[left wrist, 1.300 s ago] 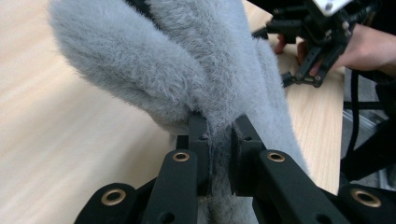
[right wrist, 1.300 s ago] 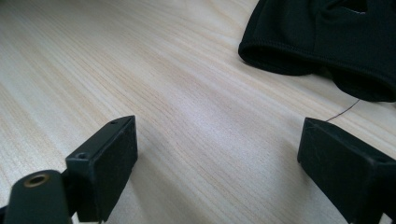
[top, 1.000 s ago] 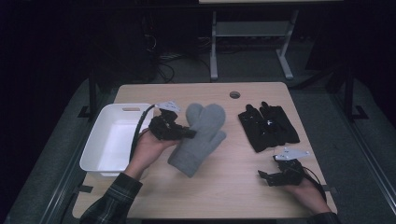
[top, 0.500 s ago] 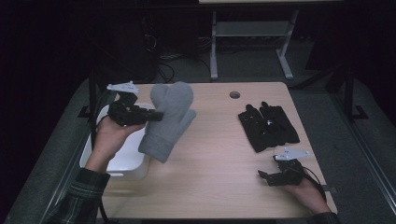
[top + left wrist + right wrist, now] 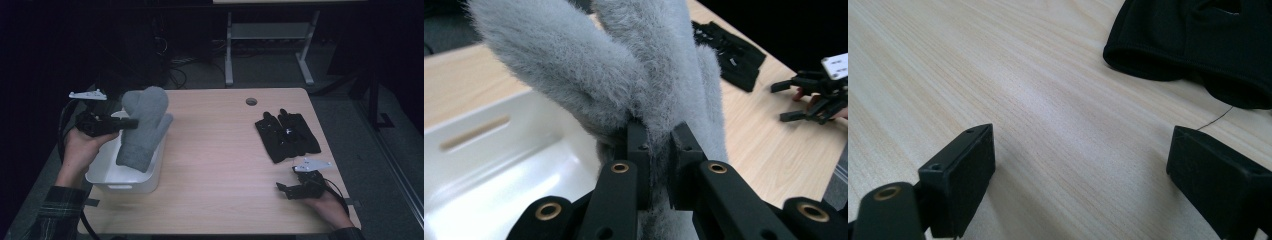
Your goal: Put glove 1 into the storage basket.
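Left gripper (image 5: 131, 123) clamped on grey mittens (image 5: 142, 127), over white bin (image 5: 127, 176); right gripper (image 5: 283, 188) wide open, near black gloves (image 5: 287, 135).

The high view looks forward and down on the whole table (image 5: 225, 150) from above the person's side. The left gripper view sits close behind its jaws, facing across the table toward the black gloves (image 5: 729, 50). The right gripper view looks low along the tabletop at the same gloves (image 5: 1208, 45).
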